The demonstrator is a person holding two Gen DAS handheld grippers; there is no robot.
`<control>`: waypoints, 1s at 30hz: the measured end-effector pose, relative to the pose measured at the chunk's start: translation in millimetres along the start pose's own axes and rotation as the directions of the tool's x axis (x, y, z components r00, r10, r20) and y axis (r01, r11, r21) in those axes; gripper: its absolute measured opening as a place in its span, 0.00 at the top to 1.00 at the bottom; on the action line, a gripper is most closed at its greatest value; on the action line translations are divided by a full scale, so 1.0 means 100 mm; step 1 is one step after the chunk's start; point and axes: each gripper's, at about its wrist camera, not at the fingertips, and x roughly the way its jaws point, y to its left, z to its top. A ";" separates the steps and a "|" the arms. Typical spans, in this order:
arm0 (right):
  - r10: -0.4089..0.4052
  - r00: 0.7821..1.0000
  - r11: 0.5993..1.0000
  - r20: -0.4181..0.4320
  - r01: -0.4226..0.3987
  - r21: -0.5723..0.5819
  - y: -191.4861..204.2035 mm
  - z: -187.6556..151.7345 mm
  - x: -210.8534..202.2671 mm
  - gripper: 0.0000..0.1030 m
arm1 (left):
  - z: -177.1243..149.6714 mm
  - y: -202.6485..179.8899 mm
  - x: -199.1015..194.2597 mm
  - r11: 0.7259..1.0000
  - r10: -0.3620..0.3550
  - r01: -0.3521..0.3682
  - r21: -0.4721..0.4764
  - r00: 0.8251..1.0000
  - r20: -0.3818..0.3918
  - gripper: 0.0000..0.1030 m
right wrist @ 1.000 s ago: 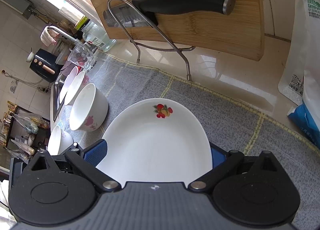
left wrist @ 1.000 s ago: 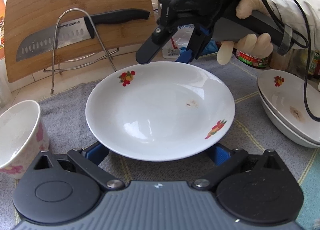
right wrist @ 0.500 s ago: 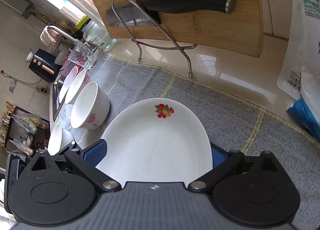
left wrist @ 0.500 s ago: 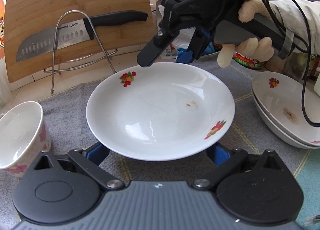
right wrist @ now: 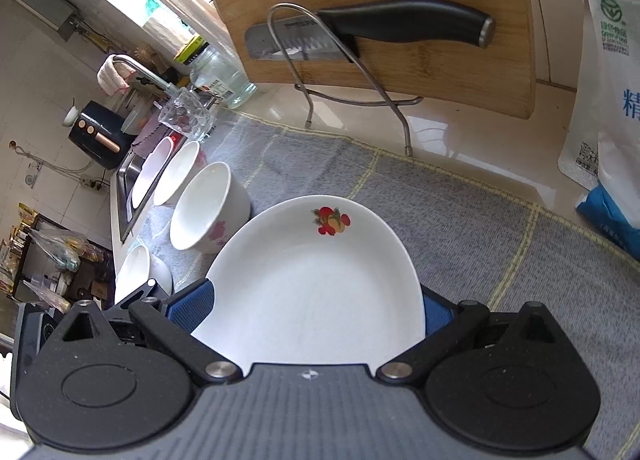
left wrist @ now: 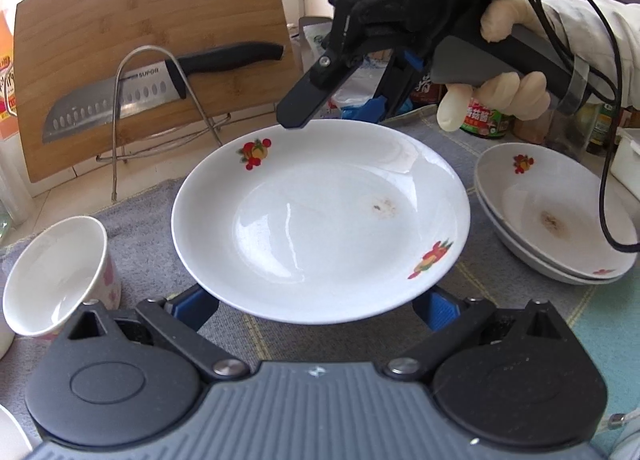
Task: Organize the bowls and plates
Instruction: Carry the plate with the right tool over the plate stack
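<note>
The right gripper (left wrist: 340, 114), held in a gloved hand (left wrist: 504, 80), spans the far rim of a white plate (left wrist: 320, 216) with one finger above and one below, while the left gripper (left wrist: 316, 306) straddles the near rim with fingers spread wide; whether either actually pinches the rim cannot be told. The plate hangs level just above the grey mat (left wrist: 140, 208), apparently carried from both sides to keep it from tipping. Its likely destination is the stack of matching plates (left wrist: 556, 216) at right, with a bowl (left wrist: 60, 256) waiting at left.
</note>
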 end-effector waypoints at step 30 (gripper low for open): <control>-0.082 0.991 0.996 0.108 0.077 0.050 0.35 -0.76 -0.62 0.00 | 0.01 -0.47 -0.49 0.990 -0.105 0.103 0.100 0.994 0.013 0.02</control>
